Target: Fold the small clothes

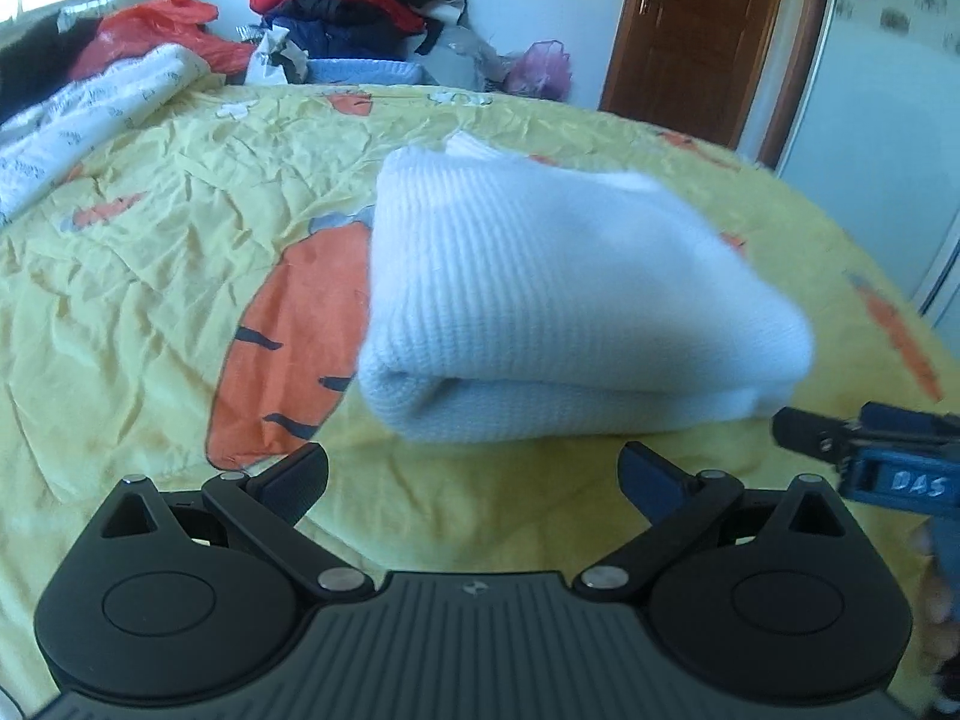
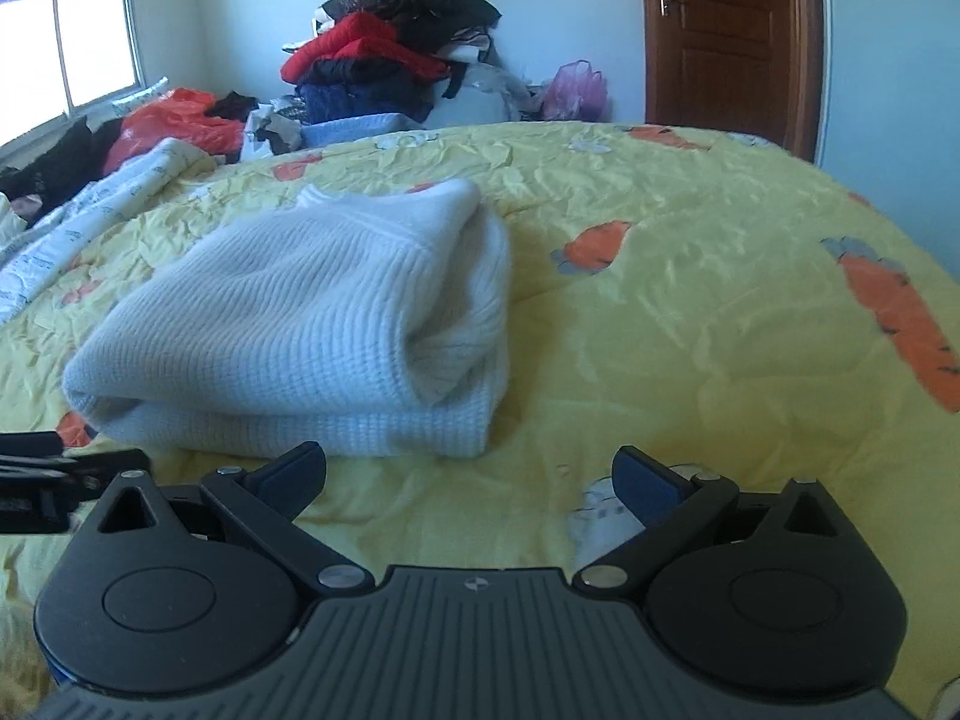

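A white ribbed knit garment (image 1: 558, 300) lies folded in a thick bundle on the yellow carrot-print bedspread (image 1: 150, 276). My left gripper (image 1: 474, 474) is open just in front of the bundle's near fold, nothing between its fingers. The right gripper's tip (image 1: 804, 429) shows at the right edge of the left wrist view. In the right wrist view the same folded garment (image 2: 312, 318) sits ahead and to the left. My right gripper (image 2: 471, 471) is open and empty, a little short of the bundle's right corner. The left gripper (image 2: 66, 468) shows at the left edge.
A tall pile of red, black and blue clothes (image 2: 390, 54) stands beyond the far side of the bed. An orange plastic bag (image 2: 180, 120) and a white printed quilt (image 2: 90, 204) lie at the left. A brown wooden door (image 2: 726, 30) is at the back right.
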Action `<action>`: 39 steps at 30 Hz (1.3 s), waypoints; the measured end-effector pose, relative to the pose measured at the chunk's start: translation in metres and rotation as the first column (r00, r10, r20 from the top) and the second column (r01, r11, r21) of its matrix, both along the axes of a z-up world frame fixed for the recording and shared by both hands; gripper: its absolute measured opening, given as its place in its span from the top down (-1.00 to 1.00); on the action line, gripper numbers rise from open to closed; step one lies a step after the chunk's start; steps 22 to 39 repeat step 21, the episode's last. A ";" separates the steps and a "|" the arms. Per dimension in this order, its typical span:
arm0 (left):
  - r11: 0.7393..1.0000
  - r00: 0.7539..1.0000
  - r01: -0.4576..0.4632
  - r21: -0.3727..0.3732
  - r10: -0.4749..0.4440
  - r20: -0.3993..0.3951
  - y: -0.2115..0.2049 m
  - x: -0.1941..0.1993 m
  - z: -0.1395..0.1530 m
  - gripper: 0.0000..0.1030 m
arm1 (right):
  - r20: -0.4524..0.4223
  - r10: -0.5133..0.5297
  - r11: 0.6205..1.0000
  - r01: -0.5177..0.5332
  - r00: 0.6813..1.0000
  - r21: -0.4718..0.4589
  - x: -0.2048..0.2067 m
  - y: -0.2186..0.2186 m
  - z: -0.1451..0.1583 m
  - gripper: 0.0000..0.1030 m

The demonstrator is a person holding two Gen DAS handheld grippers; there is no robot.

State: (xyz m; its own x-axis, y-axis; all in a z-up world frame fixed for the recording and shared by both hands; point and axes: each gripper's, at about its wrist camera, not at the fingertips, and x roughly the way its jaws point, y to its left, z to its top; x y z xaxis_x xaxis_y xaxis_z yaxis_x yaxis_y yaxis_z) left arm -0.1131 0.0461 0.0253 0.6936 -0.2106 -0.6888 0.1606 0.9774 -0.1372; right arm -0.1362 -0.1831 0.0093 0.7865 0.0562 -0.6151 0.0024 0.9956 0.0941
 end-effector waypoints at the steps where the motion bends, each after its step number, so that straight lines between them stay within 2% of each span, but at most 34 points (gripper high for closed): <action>1: 1.000 1.000 -0.004 -0.009 0.004 0.000 0.000 0.000 0.002 -1.00 | 0.005 0.002 1.000 -0.002 1.000 -0.002 -0.001 -0.001 0.001 -1.00; 8: 0.998 0.996 -0.053 0.036 0.050 0.068 0.000 -0.010 0.009 -1.00 | -0.025 0.005 1.000 -0.005 1.000 0.000 0.000 -0.001 -0.006 -1.00; 13: 0.996 0.995 -0.087 0.026 0.085 0.055 0.006 -0.012 0.013 -1.00 | -0.029 -0.001 1.000 0.001 1.000 0.017 0.001 -0.003 -0.006 -1.00; 18: 0.998 0.995 -0.054 0.036 0.051 0.086 0.005 -0.024 0.020 -1.00 | -0.032 -0.002 1.000 0.003 0.999 0.007 0.002 -0.002 -0.006 -1.00; 21: 0.996 0.994 -0.031 0.087 0.021 0.108 -0.001 -0.030 0.023 -1.00 | -0.036 -0.004 1.000 0.004 0.999 0.006 0.003 -0.002 -0.006 -1.00; 39: 0.996 0.994 -0.031 0.087 0.021 0.108 -0.001 -0.030 0.023 -1.00 | -0.036 -0.004 1.000 0.004 0.999 0.006 0.003 -0.002 -0.006 -1.00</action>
